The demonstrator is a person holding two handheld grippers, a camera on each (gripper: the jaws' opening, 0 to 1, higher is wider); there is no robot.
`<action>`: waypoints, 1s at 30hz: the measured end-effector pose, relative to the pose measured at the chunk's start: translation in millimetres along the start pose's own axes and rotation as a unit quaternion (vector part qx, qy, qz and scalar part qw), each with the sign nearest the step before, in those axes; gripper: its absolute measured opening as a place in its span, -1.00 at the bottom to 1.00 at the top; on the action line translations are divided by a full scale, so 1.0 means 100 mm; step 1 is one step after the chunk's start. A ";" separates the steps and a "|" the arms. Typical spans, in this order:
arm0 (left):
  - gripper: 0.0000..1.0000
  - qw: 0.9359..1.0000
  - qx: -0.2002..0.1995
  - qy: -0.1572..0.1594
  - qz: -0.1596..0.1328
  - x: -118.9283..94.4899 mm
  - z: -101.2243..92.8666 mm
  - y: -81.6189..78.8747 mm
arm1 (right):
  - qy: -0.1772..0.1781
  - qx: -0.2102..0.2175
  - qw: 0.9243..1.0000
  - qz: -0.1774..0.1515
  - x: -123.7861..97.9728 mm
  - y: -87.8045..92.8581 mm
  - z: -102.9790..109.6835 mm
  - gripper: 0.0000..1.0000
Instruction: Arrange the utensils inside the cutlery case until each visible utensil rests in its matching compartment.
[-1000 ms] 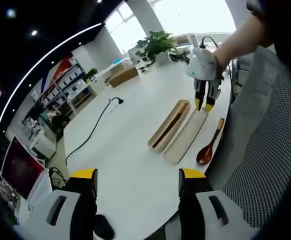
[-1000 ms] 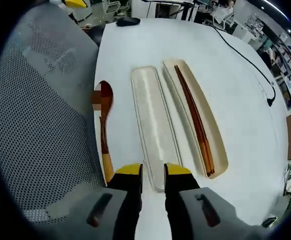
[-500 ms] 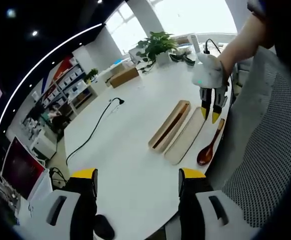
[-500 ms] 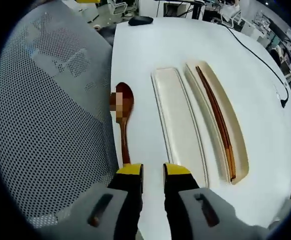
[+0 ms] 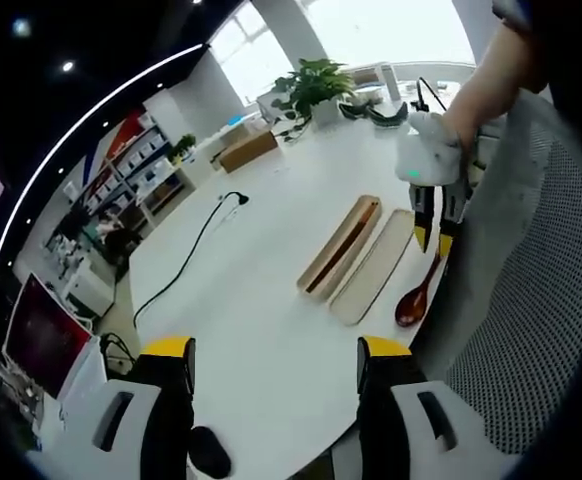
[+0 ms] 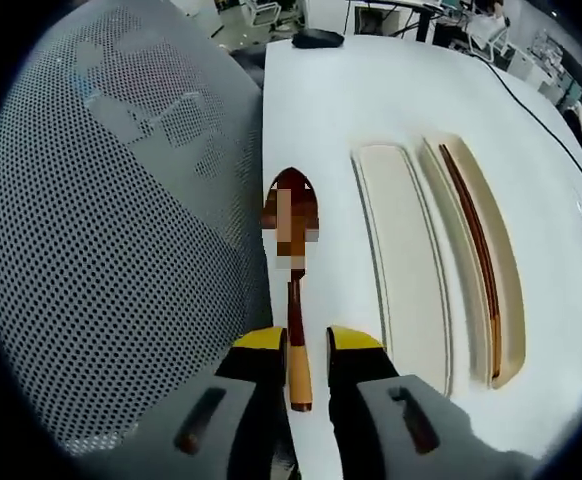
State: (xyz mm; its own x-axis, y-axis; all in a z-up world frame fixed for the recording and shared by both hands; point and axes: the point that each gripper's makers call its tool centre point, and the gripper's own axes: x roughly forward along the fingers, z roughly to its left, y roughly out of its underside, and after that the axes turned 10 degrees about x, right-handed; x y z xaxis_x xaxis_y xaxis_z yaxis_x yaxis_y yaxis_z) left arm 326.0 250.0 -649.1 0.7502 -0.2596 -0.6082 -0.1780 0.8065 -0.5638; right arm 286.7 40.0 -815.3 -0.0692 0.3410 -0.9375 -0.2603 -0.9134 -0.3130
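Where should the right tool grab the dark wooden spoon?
Grip the dark wooden spoon on its pale handle end, coming from above with the jaws either side. It lies flat on the white table, bowl pointing away; the right tool is open and already astride that slim handle.

Near the edge of the white round table (image 6: 341, 100), beside the grey mesh chair (image 6: 121, 250), lies the brown wooden spoon (image 6: 294, 290), handle end between the jaws of the right gripper (image 6: 308, 345), neither jaw pressing it. Farther in from that edge, side by side and parallel to it, sit the pale empty long tray (image 6: 404, 260), then the long wooden tray (image 6: 506, 300) holding dark chopsticks (image 6: 476, 255). At the far edge rests a black computer mouse (image 6: 318, 38).
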 end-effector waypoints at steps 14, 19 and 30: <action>0.34 1.000 -0.001 0.000 0.000 0.00 0.00 0.00 | -0.005 -0.040 0.999 0.019 0.12 -0.05 0.09 -0.76; 0.34 1.000 0.000 0.001 -0.001 0.00 0.00 0.00 | -0.001 -0.043 0.999 0.021 0.16 -0.05 0.09 -0.76; 0.34 1.000 0.001 0.002 0.000 0.00 -0.01 0.00 | 0.004 -0.062 0.998 0.027 0.21 -0.10 0.11 -0.80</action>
State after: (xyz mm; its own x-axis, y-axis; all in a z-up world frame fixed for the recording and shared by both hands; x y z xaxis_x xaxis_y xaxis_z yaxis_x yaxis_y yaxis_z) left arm 325.2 249.8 -649.3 0.7482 -0.2619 -0.6097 -0.1767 0.8070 -0.5635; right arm 277.1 59.1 -830.4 -0.0717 0.2891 -0.9546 -0.1356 -0.9510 -0.2778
